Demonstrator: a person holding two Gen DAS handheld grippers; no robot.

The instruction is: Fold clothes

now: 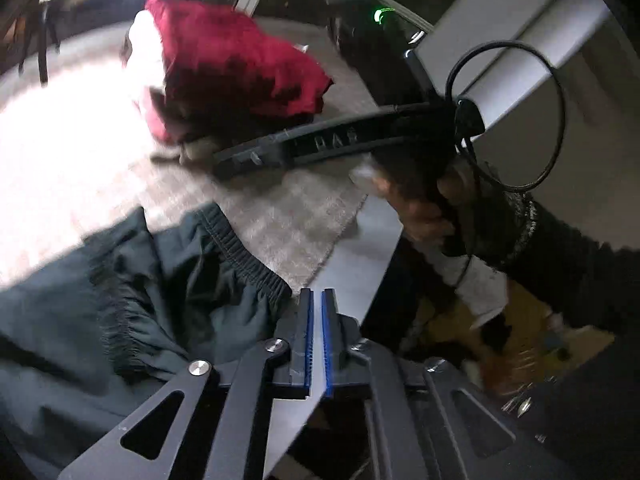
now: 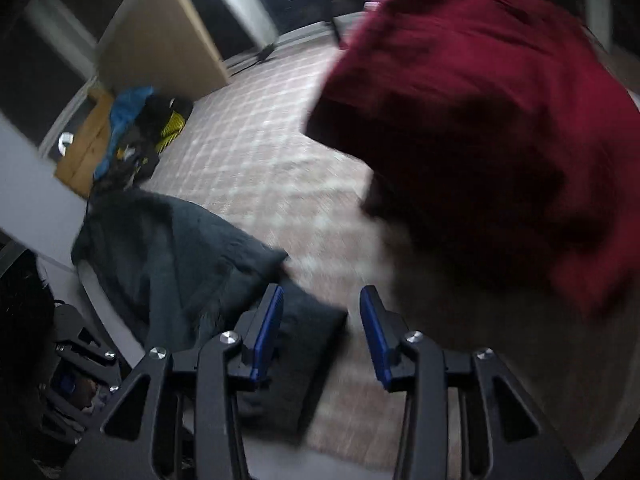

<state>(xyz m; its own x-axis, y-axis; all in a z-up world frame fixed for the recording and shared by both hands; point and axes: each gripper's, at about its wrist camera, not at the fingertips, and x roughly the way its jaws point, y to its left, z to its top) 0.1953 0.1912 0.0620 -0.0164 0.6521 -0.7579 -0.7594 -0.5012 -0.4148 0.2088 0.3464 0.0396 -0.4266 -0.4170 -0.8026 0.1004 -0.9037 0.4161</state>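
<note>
Here the two wrist views split the scene between them. The left wrist view shows the left gripper (image 1: 318, 336) with its blue-padded fingers (image 1: 307, 340) drawn almost together, only a thin slit between them and no cloth caught there; they hang above the edge where the patterned rug (image 1: 280, 216) meets a pale grey floor strip (image 1: 360, 248). Just to their left lies a dark green garment (image 1: 140, 300) with a gathered elastic waistband, crumpled on the rug. Only this view shows the person's hand (image 1: 424, 208) in a dark sleeve (image 1: 560, 256), holding the handle of the right gripper, with a black cable loop (image 1: 520, 116) beside it, and a red garment (image 1: 240, 68) in a heap farther off on the rug. The right wrist view shows the right gripper (image 2: 322, 332) with its fingers (image 2: 266, 332) spread wide apart and empty, above the rug between the dark green garment on the left and the red garment (image 2: 480, 120), which looms large and blurred on the right. Only here a wooden tray (image 2: 86, 148) holding blue and yellow items appears at the rug's far left edge, next to a tall pale cabinet (image 2: 168, 48). The middle of the rug between the two garments lies bare, leaving free room ahead of the right gripper.
</note>
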